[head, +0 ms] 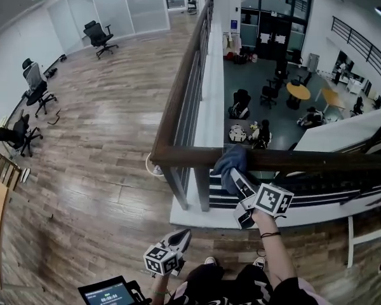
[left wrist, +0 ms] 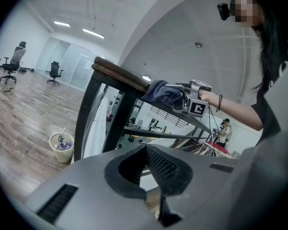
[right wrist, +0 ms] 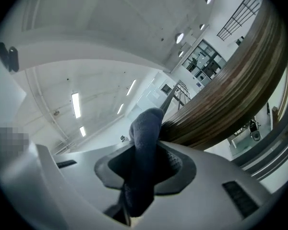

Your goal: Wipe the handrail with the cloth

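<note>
Office mezzanine: right gripper (head: 232, 178) clamps the seemingly limp, light cloth (head: 231, 160) by its bunched fold atop the handrail (head: 317, 161); left gripper (head: 180, 239) closed, empty.

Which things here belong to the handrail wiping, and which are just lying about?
In the job:
cloth, gripped in the right tool
handrail, with the cloth pressed on it

Lying about:
left tool, held low, empty
waste bin
office chairs
screen device at the bottom edge
</note>
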Demonstrator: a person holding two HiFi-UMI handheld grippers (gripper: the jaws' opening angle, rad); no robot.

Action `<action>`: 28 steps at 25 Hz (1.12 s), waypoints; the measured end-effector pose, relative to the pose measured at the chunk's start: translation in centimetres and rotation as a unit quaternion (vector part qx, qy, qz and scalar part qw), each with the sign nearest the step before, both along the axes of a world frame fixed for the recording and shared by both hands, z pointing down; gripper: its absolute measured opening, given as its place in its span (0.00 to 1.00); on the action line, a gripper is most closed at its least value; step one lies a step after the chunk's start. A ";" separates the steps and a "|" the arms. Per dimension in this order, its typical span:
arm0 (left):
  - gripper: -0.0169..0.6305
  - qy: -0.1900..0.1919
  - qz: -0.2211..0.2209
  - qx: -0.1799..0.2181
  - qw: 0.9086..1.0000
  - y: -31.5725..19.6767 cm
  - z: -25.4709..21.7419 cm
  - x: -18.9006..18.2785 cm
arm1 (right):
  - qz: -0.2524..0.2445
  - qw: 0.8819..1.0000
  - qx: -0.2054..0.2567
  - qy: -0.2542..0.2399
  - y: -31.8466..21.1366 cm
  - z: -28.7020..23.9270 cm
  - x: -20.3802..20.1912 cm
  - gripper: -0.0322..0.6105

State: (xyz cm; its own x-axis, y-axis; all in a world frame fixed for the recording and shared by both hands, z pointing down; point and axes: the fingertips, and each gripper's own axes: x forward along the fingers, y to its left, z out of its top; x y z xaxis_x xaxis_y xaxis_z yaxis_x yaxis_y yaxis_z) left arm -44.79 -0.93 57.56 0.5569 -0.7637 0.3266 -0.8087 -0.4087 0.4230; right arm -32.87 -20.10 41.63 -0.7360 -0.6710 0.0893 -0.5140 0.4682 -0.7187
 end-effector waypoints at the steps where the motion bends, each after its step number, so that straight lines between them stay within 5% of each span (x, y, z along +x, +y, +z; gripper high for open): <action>1: 0.03 0.001 0.008 0.001 1.000 -0.4 -0.4 1.1 | 0.009 1.000 -0.003 -0.005 -0.2 -0.2 1.6 0.19; 12: 0.03 0.000 0.075 0.019 0.997 -3.9 -1.4 14.4 | 0.109 0.994 0.005 0.003 -1.2 -0.9 22.1 0.19; 28: 0.03 0.008 0.134 0.021 0.991 -7.3 -1.7 41.5 | 0.218 0.976 -0.004 0.015 -2.7 -0.3 58.6 0.19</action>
